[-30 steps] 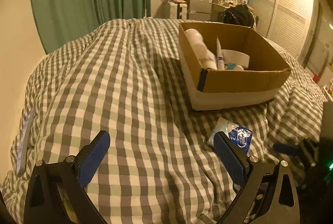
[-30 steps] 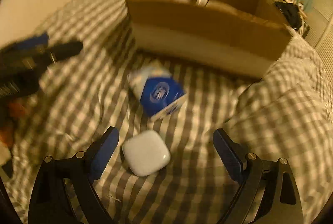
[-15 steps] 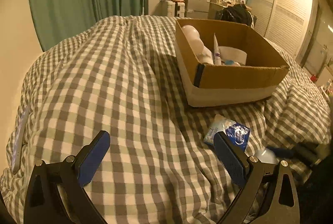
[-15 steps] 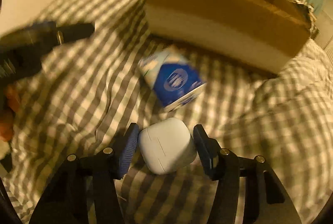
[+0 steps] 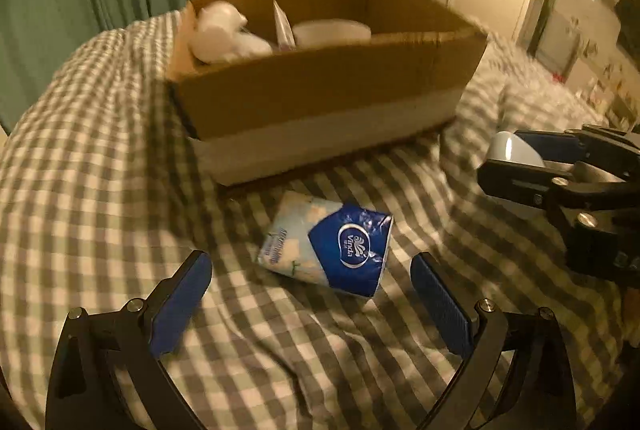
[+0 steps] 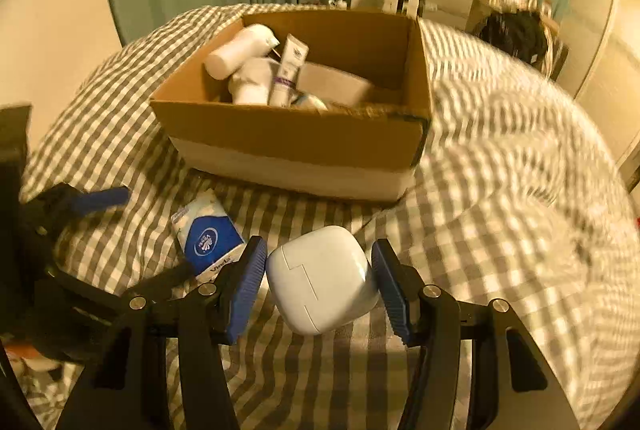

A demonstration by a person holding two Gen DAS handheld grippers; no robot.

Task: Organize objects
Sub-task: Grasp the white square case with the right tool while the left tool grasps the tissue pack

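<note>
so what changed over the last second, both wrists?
The right gripper closed its fingers on the white case and lifted it off the checked blanket. The left gripper, open, moved in over the tissue pack. The pack and the cardboard box stayed put.

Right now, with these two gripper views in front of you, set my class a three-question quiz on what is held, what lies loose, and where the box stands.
1. True or false: the right gripper is shut on the white case.
2. What lies on the checked blanket between the open fingers of the left gripper?
A. a bottle
B. the tissue pack
C. a cup
3. Fill in: the cardboard box stands ____ the tissue pack, farther from the grippers.

Key: 1 true; 2 B; 3 beyond.
</note>
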